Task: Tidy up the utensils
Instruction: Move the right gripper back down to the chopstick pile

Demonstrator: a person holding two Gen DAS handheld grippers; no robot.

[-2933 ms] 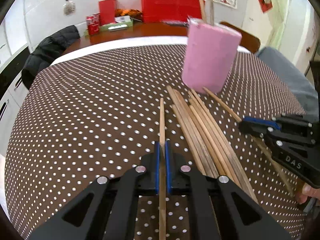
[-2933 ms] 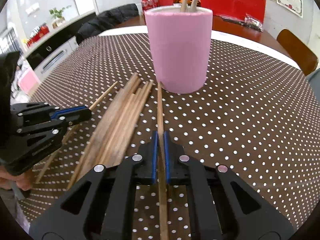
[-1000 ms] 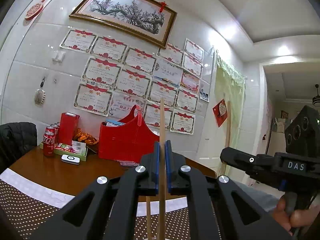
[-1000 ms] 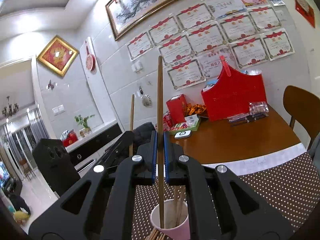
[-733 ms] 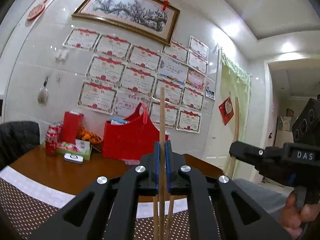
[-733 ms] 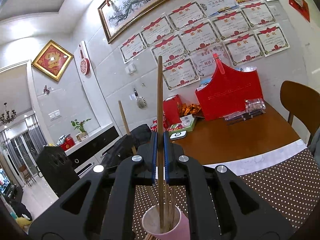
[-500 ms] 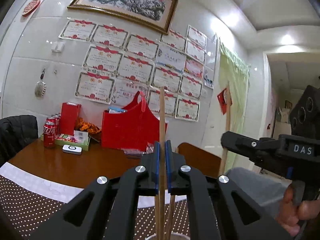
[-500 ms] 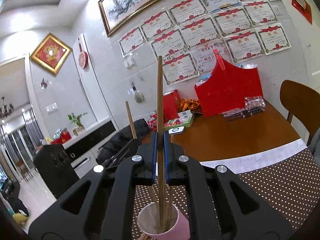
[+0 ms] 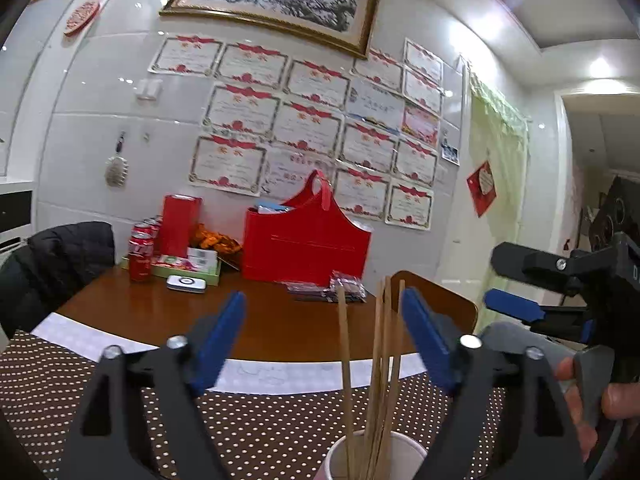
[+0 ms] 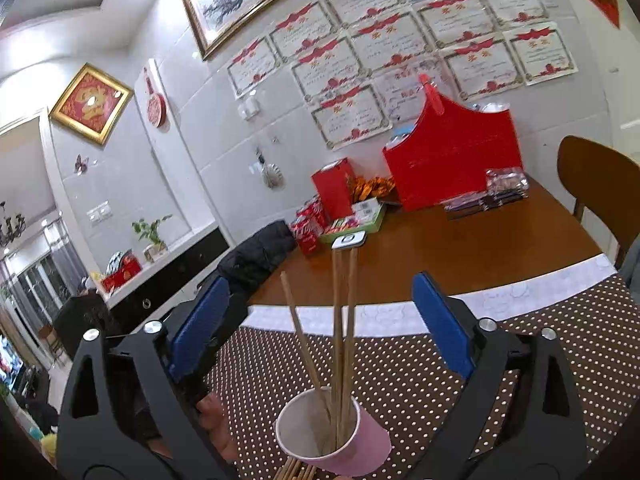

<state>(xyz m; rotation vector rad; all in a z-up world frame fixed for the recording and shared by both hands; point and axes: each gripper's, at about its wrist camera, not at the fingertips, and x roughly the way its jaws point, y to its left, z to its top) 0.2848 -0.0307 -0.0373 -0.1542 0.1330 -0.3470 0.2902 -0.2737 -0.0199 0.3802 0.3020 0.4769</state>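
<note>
A pink cup (image 10: 340, 440) stands on the dotted tablecloth and holds several wooden chopsticks (image 10: 344, 332) upright. It also shows at the bottom of the left wrist view (image 9: 374, 458) with the chopsticks (image 9: 380, 360). My right gripper (image 10: 320, 320) is open and empty above the cup. My left gripper (image 9: 322, 340) is open and empty above the cup too. The right gripper also shows at the right of the left wrist view (image 9: 520, 292). Ends of loose chopsticks (image 10: 294, 470) lie by the cup's base.
The brown dotted tablecloth (image 10: 540, 340) covers a round table. Behind it a wooden table (image 9: 248, 320) carries a red bag (image 9: 304, 248), red cans (image 9: 140, 256) and packets. A wooden chair (image 10: 600, 188) stands at the right. A dark jacket (image 9: 60, 264) hangs at the left.
Both grippers have opened and let go of their chopsticks, which now stand in the pink cup. Both grippers tilted down slightly, so the cup shows more.
</note>
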